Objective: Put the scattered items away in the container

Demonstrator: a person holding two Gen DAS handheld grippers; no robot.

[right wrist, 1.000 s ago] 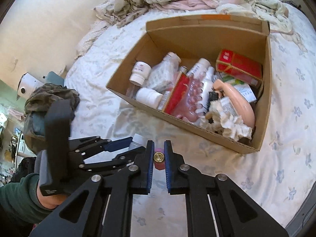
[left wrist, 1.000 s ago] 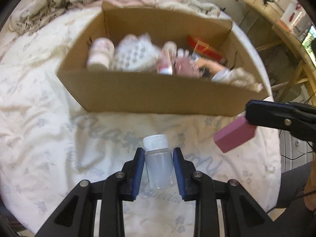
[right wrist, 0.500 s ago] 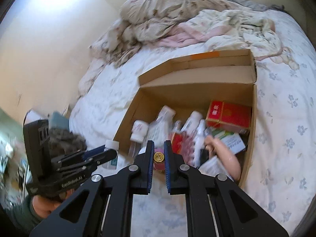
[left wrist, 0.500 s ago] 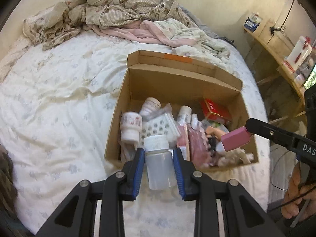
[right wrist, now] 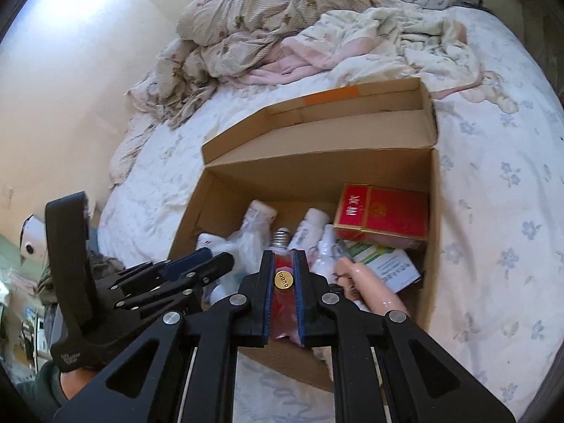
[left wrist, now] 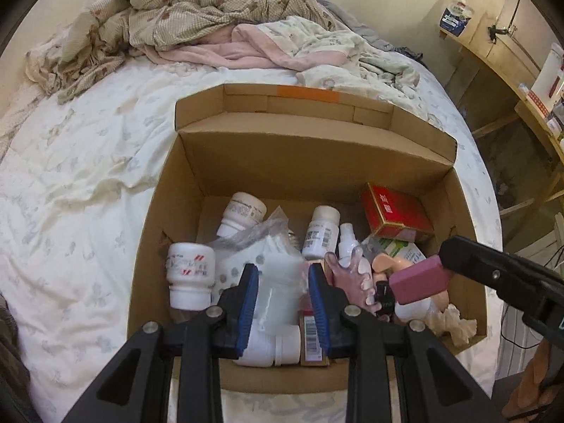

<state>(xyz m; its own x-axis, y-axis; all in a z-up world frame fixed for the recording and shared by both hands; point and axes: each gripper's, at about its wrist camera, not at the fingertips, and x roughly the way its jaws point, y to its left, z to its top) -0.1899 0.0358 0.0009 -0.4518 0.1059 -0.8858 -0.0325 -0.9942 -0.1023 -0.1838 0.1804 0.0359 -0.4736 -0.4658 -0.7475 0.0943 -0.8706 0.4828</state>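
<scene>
Both grippers hang over the open cardboard box [left wrist: 469,225] on the bed [left wrist: 70,211], tilted down into it. The left gripper [left wrist: 282,299] clamps a frosted plastic bottle [left wrist: 278,282] between its blue pads, directly above the heap of white bottles and a clear bag inside. The right gripper [right wrist: 283,278] is closed tight on a pink block [left wrist: 419,278] with a round gold cap [right wrist: 283,279], held above the box's right side, near the glossy red carton [right wrist: 384,211]
</scene>
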